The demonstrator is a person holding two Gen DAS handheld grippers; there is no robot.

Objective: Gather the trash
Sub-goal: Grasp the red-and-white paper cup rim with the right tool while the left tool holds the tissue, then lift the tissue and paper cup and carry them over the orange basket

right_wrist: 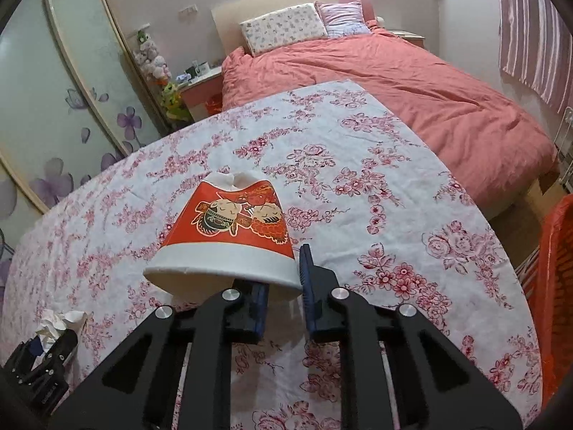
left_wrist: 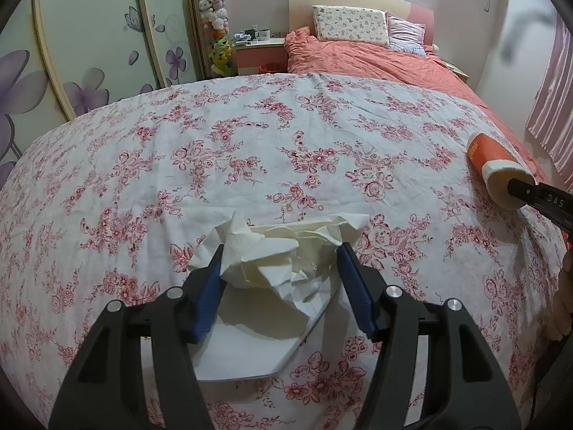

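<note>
A crumpled white tissue sits between the blue pads of my left gripper, which is shut on it just above the floral tablecloth. The right wrist view shows that gripper low on the left with the tissue in it. A red and white paper cup lies on its side with its mouth toward me. My right gripper is shut on the cup's rim, one finger inside and one outside. In the left wrist view the cup is far right, a black finger in its mouth.
A flat white sheet lies under the tissue. Behind the table stands a bed with a salmon duvet. A wardrobe with painted flowers is on the left. Something orange stands past the table's right edge.
</note>
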